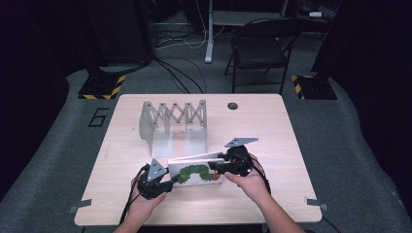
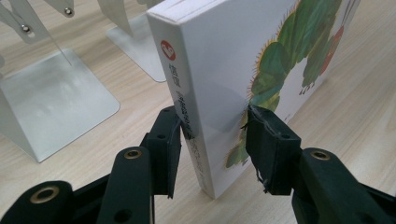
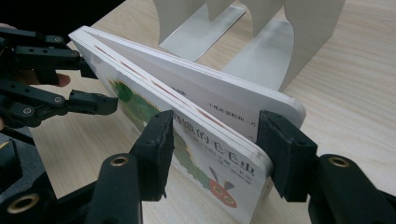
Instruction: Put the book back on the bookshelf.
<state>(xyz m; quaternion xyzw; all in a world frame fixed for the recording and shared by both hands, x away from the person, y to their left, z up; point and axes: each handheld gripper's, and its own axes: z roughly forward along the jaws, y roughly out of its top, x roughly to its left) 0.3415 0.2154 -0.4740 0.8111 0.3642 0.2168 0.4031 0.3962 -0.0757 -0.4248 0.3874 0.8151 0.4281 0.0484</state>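
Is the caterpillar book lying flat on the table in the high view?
No, the book stands on its long edge on the table, held at either end by the left gripper and right gripper.

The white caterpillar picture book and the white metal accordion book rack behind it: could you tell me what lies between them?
Nothing: in the high view, bare light wooden tabletop separates the white caterpillar picture book from the white metal accordion book rack.

Lighting: the tabletop (image 1: 272, 194) is lit evenly from overhead; the surrounding room is left dark, nearly black at the sides. Shadows: soft, short ones are cast beneath the metal rack (image 1: 172, 124). Glare: a dull sheen is seen on the rack's base plates. Sharpness: the high view is rendered soft and grainy; the close views are crisp, with slight edge stretching.
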